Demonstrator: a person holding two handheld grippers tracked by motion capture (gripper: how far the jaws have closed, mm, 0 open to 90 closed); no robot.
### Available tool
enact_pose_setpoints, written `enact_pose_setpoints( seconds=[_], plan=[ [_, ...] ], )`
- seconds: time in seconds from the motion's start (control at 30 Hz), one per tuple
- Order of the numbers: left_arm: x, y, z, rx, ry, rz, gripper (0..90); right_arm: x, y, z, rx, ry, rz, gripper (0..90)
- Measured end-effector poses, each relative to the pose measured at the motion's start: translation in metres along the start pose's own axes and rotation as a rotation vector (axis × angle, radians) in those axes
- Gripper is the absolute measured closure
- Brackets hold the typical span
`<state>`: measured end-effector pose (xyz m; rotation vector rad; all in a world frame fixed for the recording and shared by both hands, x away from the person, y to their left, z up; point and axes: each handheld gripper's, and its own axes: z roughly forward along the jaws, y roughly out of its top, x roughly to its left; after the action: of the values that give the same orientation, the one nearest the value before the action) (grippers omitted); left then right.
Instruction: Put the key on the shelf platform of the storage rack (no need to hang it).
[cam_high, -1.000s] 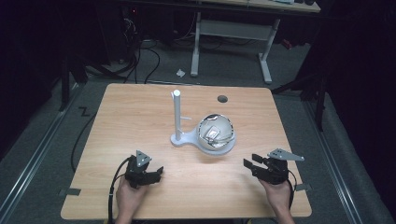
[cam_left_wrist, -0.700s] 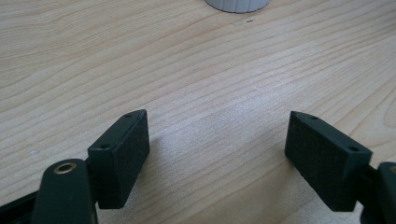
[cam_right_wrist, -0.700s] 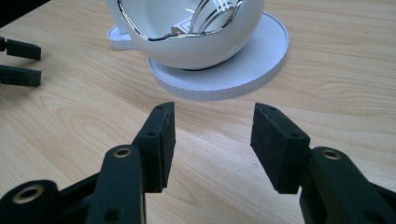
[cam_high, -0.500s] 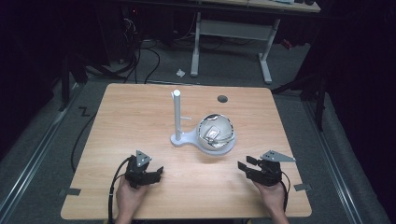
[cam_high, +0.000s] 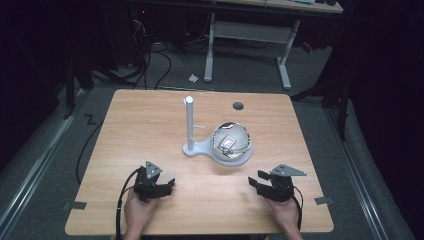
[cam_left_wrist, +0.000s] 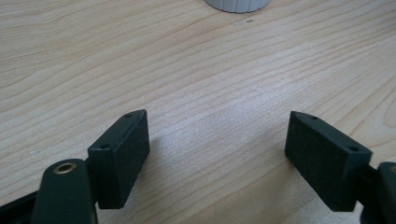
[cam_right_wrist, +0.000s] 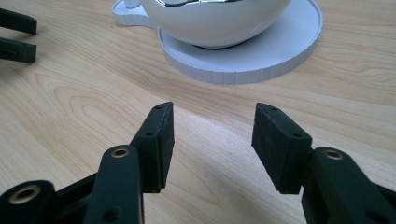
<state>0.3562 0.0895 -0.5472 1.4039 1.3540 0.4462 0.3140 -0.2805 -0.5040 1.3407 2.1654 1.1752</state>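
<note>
High view: a light wooden worktop (cam_high: 150, 125) seen from above, dark floor around it. Near the centre stands a white stand (cam_high: 192, 135) — an upright post on a flat base. Touching that base at its 3 o'clock side sits a shiny, mirror-like bowl (cam_high: 231, 142) on the round part of the base. A small dark hole (cam_high: 238, 106) lies in the worktop at about 1 o'clock from the post. Two forearms enter from the bottom edge. The left hand (cam_high: 137, 212) holds the left gripper (cam_high: 162, 187) at 7 o'clock from the stand, pointing toward 2 o'clock, fingers spread. The right hand (cam_high: 285, 215) holds the right gripper (cam_high: 256, 184) at 5 o'clock from the bowl, pointing toward 10 o'clock, fingers also apart. Both grippers are low over the wood and well apart from the stand.

Left gripper view: the left gripper (cam_left_wrist: 217, 140) shows two black fingers (cam_left_wrist: 121, 156) wide apart with bare wood between them; a white ridged edge of the stand (cam_left_wrist: 238, 4) peeks in at 12 o'clock.

Right gripper view: the right gripper (cam_right_wrist: 212, 140) has its fingers (cam_right_wrist: 156, 144) parted, nothing held. Ahead at 12 o'clock — the bowl (cam_right_wrist: 215, 21) resting on the stand (cam_right_wrist: 280, 51), its round base disc. The left gripper (cam_right_wrist: 16, 39) shows at 10 o'clock.
</note>
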Motion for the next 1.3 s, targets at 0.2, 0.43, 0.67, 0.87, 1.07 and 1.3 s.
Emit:
enact_pose_setpoints(
  seconds=[0.2,0.43,0.67,0.87,1.07,1.3],
  plan=[
    [0.0,0.0,0.0,0.0,0.0,0.0,22.4,0.005,-0.002,0.007,0.028,-0.012,-0.016,49.0],
    [0.0,0.0,0.0,0.0,0.0,0.0,22.4,0.01,-0.004,0.017,0.061,-0.031,-0.046,49.1],
    [0.0,0.0,0.0,0.0,0.0,0.0,22.4,0.014,-0.006,0.023,0.069,-0.04,-0.062,49.0],
    [0.0,0.0,0.0,-0.001,0.0,0.0,22.4,0.016,-0.007,0.029,0.071,-0.043,-0.067,46.9],
    [0.0,0.0,0.0,0.0,0.0,0.0,22.4,0.02,-0.007,0.034,0.091,-0.069,-0.102,44.9],
    [0.0,0.0,0.0,0.0,0.0,0.0,22.4,0.023,-0.01,0.037,0.103,-0.097,-0.117,40.5]
  ],
)
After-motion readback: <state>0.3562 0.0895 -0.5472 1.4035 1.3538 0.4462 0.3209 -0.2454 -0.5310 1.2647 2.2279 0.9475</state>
